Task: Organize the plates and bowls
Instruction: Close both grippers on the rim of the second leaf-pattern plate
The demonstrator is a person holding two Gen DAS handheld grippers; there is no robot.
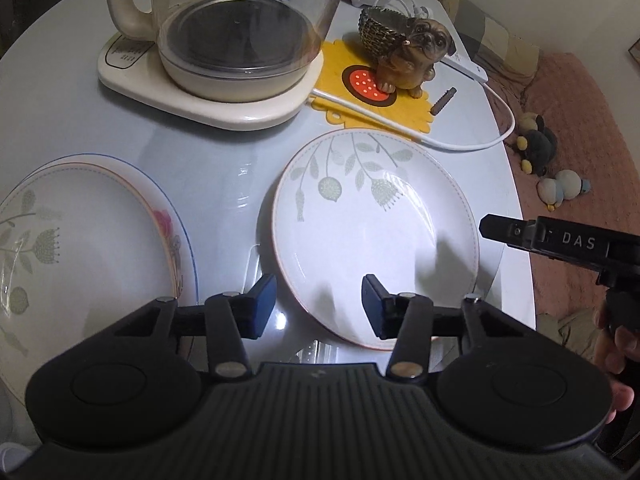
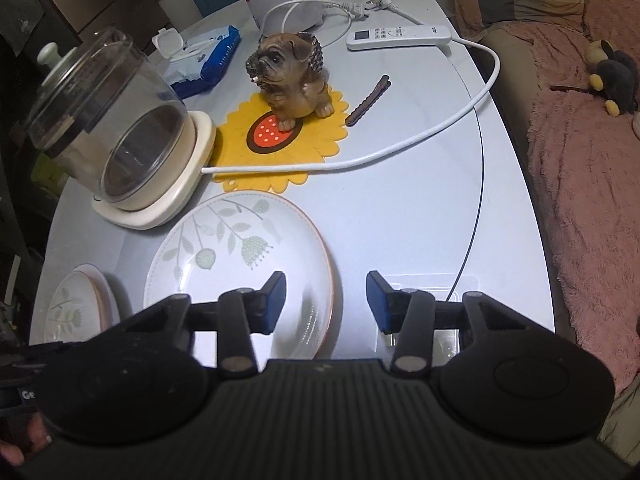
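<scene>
A white plate with a grey-green leaf pattern [image 1: 376, 236] lies on the pale round table [image 1: 224, 184], near its front. My left gripper [image 1: 319, 306] hovers open over the plate's near left rim, one blue pad off the plate and one above it. In the right wrist view the same plate [image 2: 240, 256] has its right rim between the open jaws of my right gripper [image 2: 326, 304], with no pad touching. A stack of plates [image 1: 80, 256] sits to the left, a leaf plate on a flowered, blue-rimmed one; the stack [image 2: 80, 300] is small in the right wrist view.
Behind the plate stand a glass kettle [image 1: 240, 36] on a cream base and a dog figurine [image 1: 416, 56] on a yellow mat [image 2: 280, 148]. A white cable [image 2: 400, 148] crosses the table; a brown clip [image 2: 368, 100] and remote [image 2: 400, 36] lie beyond. Right is a pink-covered sofa [image 2: 580, 160].
</scene>
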